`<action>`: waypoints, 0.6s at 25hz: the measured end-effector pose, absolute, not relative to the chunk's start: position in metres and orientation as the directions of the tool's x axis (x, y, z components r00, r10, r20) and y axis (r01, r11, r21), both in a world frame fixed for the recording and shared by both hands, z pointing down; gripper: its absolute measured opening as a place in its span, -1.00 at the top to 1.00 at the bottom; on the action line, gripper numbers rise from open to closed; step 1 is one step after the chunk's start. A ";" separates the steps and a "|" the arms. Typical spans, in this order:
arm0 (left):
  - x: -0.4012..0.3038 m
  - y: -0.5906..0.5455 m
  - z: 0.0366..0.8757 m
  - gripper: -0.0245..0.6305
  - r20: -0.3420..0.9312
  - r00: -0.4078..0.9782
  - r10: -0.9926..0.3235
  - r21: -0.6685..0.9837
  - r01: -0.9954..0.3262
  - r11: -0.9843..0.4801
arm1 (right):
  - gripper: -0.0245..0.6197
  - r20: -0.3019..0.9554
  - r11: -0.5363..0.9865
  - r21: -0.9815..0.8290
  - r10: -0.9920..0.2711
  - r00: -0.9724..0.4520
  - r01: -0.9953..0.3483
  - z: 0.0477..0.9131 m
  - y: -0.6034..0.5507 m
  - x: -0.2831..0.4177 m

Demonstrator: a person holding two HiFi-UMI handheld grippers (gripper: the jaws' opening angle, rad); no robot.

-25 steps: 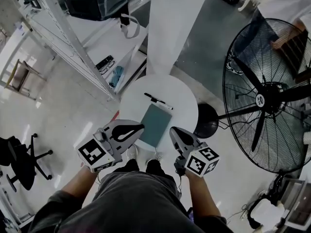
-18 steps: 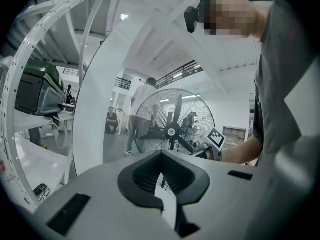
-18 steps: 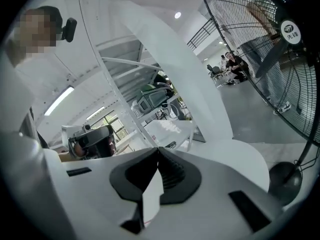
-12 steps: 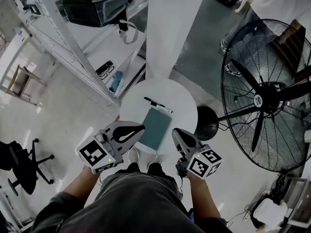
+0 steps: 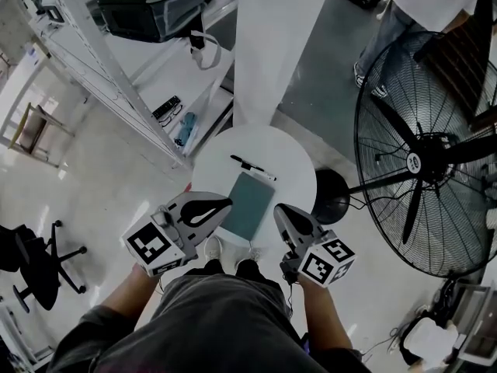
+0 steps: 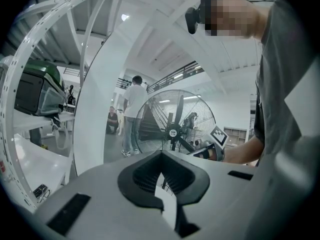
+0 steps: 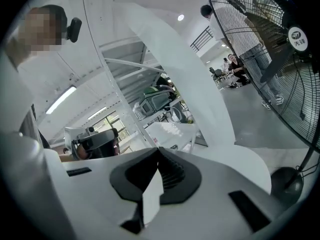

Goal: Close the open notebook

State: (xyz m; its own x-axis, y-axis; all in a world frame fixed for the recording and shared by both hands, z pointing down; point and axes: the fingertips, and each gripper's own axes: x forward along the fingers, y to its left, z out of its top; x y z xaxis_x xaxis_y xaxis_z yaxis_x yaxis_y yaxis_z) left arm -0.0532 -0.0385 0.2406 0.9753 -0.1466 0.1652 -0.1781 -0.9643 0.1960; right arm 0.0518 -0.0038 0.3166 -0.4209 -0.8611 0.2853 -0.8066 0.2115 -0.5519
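Left tool (image 5: 227,202) has its jaws drawn together with nothing between them, and the left gripper view (image 6: 161,154) shows its black ribbed pads meeting at the tip. Right tool (image 5: 276,208) is likewise closed and empty, the pads pinched to a point (image 7: 159,151).

Both tools sit low in the centre of the head view, either side of the notebook (image 5: 250,203). The notebook is a flat teal rectangle that looks closed, lying on the near half of the desk (image 5: 291,162), a small round top in smooth white. The left tool's tip overlaps the notebook's left edge in the picture; contact cannot be judged. A slim black-and-white pen (image 5: 252,166) lies just above the notebook.

Beyond the desk rises a broad white pillar (image 5: 272,37). At the right stands a large black wire-caged fan (image 5: 423,162) on a round base. A white perforated metal rack (image 5: 101,61) runs across the upper left. The floor (image 5: 101,177) is pale and glossy, and a black office chair (image 5: 35,266) stands at the lower left.
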 end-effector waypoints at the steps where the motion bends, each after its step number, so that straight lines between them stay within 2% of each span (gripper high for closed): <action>1: -0.053 -0.040 0.242 0.89 0.168 0.975 -0.148 0.192 -0.179 -0.965 | 0.86 0.287 0.213 -0.551 -0.860 -0.423 -0.807 0.317 -0.005 0.052; 15: -0.048 -0.050 0.245 0.89 0.192 0.966 -0.175 0.203 -0.213 -0.956 | 0.86 0.305 0.236 -0.550 -0.836 -0.456 -0.801 0.322 -0.017 0.050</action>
State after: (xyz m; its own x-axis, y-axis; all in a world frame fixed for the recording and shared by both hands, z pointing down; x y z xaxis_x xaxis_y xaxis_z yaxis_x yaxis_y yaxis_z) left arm -0.0484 -0.0505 0.2450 0.9658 -0.1746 0.1917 -0.2131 -0.9556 0.2033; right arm 0.0502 -0.0166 0.3225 -0.4558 -0.8363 0.3047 -0.8013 0.2364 -0.5496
